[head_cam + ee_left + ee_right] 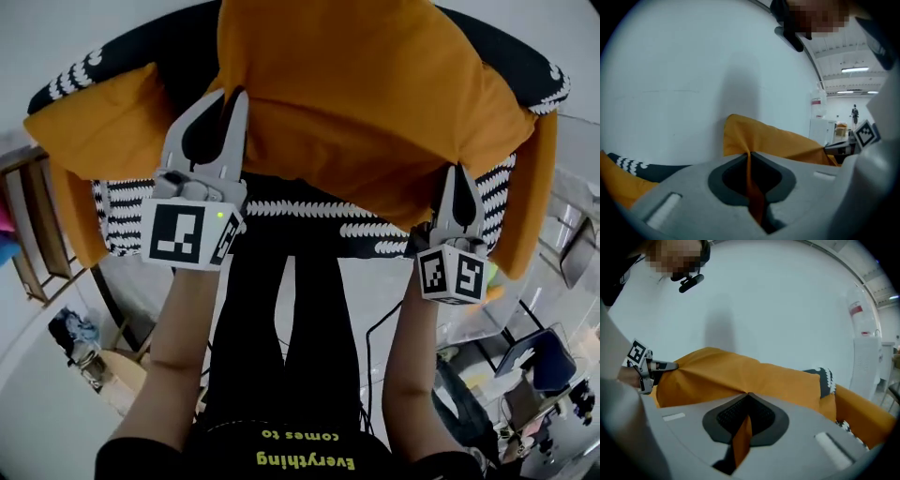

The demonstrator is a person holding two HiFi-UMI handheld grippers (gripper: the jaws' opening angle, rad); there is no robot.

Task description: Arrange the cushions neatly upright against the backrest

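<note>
Though plain, white wall [787, 301] (striped seat [122, 220] beside)

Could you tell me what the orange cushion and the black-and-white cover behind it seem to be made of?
Orange cushion: matte woven cloth, probably cotton or polyester; it bunches where the left tool pinches it.
Black-and-white cover: textile, seemingly knitted or woven, judging by its ribbed white pattern; fibre unclear.
</note>
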